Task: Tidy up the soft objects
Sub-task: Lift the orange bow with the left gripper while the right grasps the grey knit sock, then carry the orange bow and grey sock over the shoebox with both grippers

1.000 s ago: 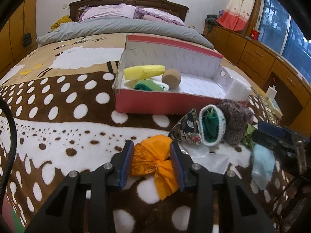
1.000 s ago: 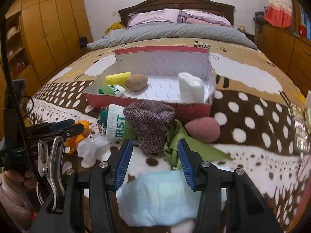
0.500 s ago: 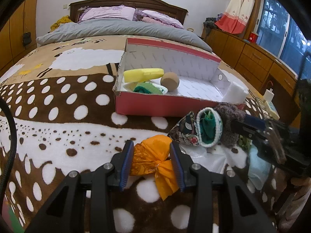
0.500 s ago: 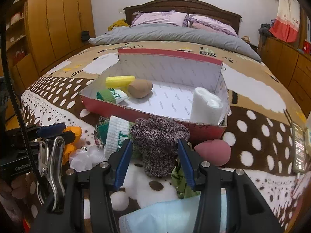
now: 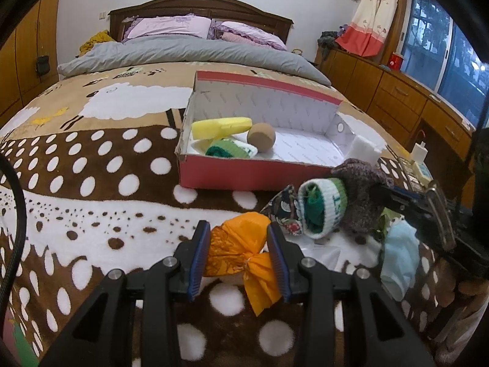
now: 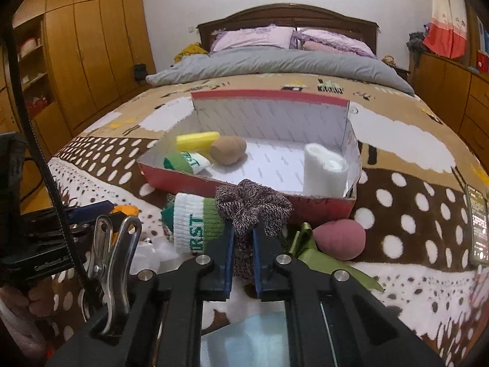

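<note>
My left gripper (image 5: 238, 244) is shut on an orange tied bundle (image 5: 241, 238) lying on the spotted blanket. My right gripper (image 6: 243, 244) has its jaws closing tight on a grey-purple knitted sock (image 6: 253, 208), with both pads pressing the knit. The sock leans against a green-and-white rolled sock (image 6: 195, 223). Behind them stands the open red box (image 6: 183, 180), which holds a yellow sponge (image 6: 197, 140), a brown ball (image 6: 228, 150), another green-white sock (image 6: 183, 162) and a white roll (image 6: 325, 168). The left wrist view shows the right gripper (image 5: 379, 194) at the knitted sock (image 5: 357, 189).
A patterned pouch (image 5: 282, 211), a pink egg-shaped sponge (image 6: 339, 238), a green cloth (image 6: 321, 257) and a light blue mask (image 6: 253, 336) lie around the socks. A phone (image 6: 478, 226) rests at the bed's right edge. Wooden drawers (image 5: 397, 91) line the right wall.
My right gripper moved forward from over the blue mask to the knitted sock and closed on it. My left gripper stayed put, holding the orange bundle.
</note>
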Action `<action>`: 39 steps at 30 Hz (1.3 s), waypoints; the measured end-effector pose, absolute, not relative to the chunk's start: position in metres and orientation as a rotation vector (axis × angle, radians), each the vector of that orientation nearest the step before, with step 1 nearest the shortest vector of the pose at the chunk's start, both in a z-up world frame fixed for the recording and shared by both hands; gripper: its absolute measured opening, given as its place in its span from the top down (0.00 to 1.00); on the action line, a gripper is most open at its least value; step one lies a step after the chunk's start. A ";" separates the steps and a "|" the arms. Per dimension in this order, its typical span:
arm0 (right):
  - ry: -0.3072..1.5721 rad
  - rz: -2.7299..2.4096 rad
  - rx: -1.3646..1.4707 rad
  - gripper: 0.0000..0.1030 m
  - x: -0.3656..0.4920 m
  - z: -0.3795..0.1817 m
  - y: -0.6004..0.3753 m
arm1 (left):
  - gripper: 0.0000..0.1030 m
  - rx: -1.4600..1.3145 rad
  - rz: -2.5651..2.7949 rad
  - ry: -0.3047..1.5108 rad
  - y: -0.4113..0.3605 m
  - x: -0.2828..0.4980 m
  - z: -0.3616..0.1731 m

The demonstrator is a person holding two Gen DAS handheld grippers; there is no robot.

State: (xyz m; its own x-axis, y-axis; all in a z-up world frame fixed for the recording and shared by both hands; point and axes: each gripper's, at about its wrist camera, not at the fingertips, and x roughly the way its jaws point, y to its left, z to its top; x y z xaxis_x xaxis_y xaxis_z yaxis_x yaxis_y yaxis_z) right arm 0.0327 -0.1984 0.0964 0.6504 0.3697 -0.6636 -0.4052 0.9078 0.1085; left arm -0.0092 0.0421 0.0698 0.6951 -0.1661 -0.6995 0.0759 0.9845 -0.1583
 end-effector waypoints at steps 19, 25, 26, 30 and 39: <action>0.665 0.487 -0.010 0.89 0.016 0.135 -0.202 | 0.61 -0.094 -0.171 0.712 0.027 -0.009 0.104; 0.646 0.479 -0.016 0.89 0.019 0.143 -0.204 | 0.61 -0.082 -0.179 0.686 0.020 0.000 0.114; 0.642 0.478 -0.018 0.89 0.019 0.144 -0.204 | 0.61 -0.082 -0.181 0.682 0.019 0.003 0.116; 0.625 0.475 -0.024 0.89 0.021 0.149 -0.206 | 0.61 -0.077 -0.187 0.668 0.014 0.013 0.122; 0.607 0.464 -0.031 0.89 0.035 0.154 -0.208 | 0.61 -0.079 -0.210 0.637 -0.001 0.044 0.129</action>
State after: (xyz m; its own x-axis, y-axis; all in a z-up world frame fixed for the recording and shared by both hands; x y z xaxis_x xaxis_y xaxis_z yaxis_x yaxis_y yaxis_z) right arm 0.0346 -0.2075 0.1538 0.7223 0.4107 -0.5564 -0.4288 0.8972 0.1056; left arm 0.0442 -0.0009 0.1293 0.7833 -0.2184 -0.5820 0.1700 0.9758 -0.1374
